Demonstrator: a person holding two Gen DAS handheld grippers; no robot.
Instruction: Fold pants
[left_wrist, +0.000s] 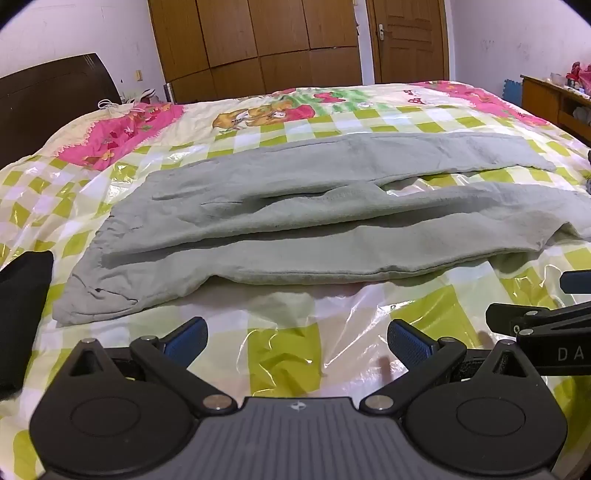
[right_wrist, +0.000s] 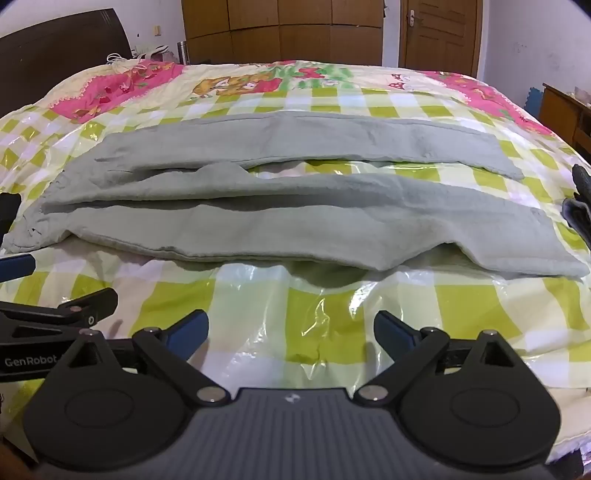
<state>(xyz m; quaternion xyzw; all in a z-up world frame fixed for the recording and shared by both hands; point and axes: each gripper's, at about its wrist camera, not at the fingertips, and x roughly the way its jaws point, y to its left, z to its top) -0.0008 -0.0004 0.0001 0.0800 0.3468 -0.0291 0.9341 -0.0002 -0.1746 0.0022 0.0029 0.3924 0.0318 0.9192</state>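
Note:
Pale grey-green pants (left_wrist: 295, 218) lie spread sideways across the bed, waistband at the left and both legs running to the right with a gap between them. The right wrist view shows the same pants (right_wrist: 295, 221) with the near leg bunched and its hem at the right. My left gripper (left_wrist: 297, 341) hovers open over the plastic-covered sheet, short of the pants' near edge, nothing between its blue pads. My right gripper (right_wrist: 291, 334) stands open too, also short of the near leg. Each gripper shows at the other view's side edge.
The bed (left_wrist: 280, 354) wears a green-checked sheet under shiny clear plastic. A dark headboard (left_wrist: 55, 96) stands at the left, a wooden wardrobe (left_wrist: 258, 40) and door (left_wrist: 406, 37) behind. A black object (left_wrist: 22, 314) sits at the left edge, a dark cloth item (right_wrist: 581, 206) at the right.

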